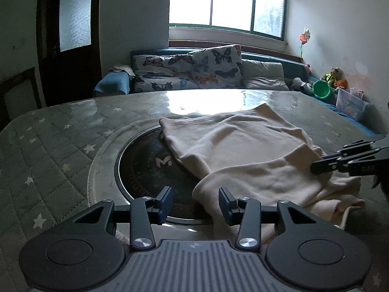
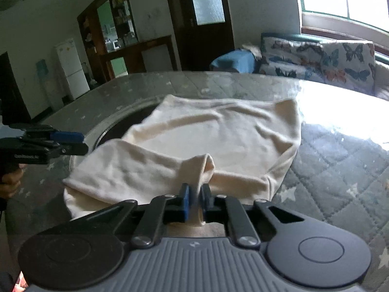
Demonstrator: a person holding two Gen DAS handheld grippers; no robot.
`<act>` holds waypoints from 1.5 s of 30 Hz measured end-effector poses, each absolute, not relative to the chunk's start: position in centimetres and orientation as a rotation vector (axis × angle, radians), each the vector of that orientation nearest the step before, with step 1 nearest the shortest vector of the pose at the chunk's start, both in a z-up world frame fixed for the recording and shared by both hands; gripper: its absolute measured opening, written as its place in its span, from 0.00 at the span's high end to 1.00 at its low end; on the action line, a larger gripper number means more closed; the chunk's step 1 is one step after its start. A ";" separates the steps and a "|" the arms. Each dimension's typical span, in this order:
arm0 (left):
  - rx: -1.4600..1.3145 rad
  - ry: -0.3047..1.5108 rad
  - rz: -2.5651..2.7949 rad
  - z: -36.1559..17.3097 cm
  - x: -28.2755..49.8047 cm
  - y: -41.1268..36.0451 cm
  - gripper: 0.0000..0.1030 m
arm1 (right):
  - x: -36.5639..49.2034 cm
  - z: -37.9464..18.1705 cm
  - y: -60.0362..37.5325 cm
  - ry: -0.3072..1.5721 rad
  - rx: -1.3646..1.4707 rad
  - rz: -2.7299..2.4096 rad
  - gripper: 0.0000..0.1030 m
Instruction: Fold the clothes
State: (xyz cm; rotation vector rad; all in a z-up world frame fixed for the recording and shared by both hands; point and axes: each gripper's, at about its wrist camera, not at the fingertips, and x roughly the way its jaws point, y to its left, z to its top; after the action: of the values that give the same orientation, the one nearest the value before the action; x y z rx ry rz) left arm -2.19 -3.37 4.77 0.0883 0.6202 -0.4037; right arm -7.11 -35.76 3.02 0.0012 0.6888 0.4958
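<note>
A living room lit by a wide window [image 1: 226, 2], with a sofa below it carrying butterfly-print cushions [image 1: 192, 71] and, at its far right end, soft toys [image 1: 331, 77] and a green plastic bucket [image 1: 321, 89]. A dark door with a frosted pane [image 2: 206, 0] stands to the left, and in the right wrist view a white fridge [image 2: 71, 68] shows further left still. In the foreground is a table [image 1: 60, 131] covered by a grey quilted cloth with white stars under a glossy clear sheet; a round dark hotplate [image 1: 145, 168] with a metal rim is set into its middle.

A cream garment [image 1: 243, 150] lies on the table, partly covering the right side of the hotplate, its far part spread fairly flat, its near part bunched and folded over.

The left gripper [image 1: 195, 203] hovers over the near edge of the hotplate with its blue-padded jaws moderately apart; the garment's near left corner lies just beside its right finger, and nothing is pinched between them. A hand [image 2: 9, 182] grips its handle at the left edge of the right wrist view.

The right gripper [image 2: 194, 199] is closed tight on a raised fold of the cream garment at its near edge, the cloth squeezed between the pads.
</note>
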 end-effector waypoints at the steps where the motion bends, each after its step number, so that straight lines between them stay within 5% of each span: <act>1: 0.091 0.617 -0.408 4.7 -2.3 -3.3 0.56 | -7.5 3.5 -35.7 0.670 -0.013 0.495 0.93; 7: 0.115 0.596 -0.441 4.9 -2.9 -3.4 0.54 | -10.5 6.6 -36.6 0.561 -0.036 0.472 0.93; 18: 0.154 0.551 -0.518 5.4 -3.2 -5.1 0.54 | -9.6 3.6 -38.2 0.686 0.018 0.413 0.93; 28: -0.037 0.698 -0.557 3.9 2.1 -4.8 0.51 | -9.6 2.6 -38.0 0.708 0.015 0.410 0.91; 30: -0.066 0.710 -0.576 3.5 2.4 -4.7 0.54 | -9.6 2.5 -38.0 0.712 0.012 0.411 0.91; 32: -0.061 0.705 -0.575 3.4 2.3 -4.8 0.75 | -9.6 2.4 -37.9 0.713 0.008 0.411 0.91; 36: -0.024 0.704 -0.523 3.5 1.3 -4.8 0.83 | -9.6 2.2 -37.9 0.710 0.008 0.413 0.91; 40: 0.012 0.711 -0.471 3.6 0.2 -4.7 0.83 | -9.5 2.1 -37.7 0.706 -0.011 0.417 0.90; 45: 0.028 0.690 -0.471 4.4 0.3 -4.5 0.65 | -9.5 2.6 -37.7 0.699 -0.025 0.423 0.88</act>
State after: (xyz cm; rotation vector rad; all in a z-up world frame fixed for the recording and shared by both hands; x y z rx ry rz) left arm 0.31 -4.47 4.40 0.0285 0.6896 -0.4708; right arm -9.49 -37.69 2.57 -0.0250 0.6985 0.4225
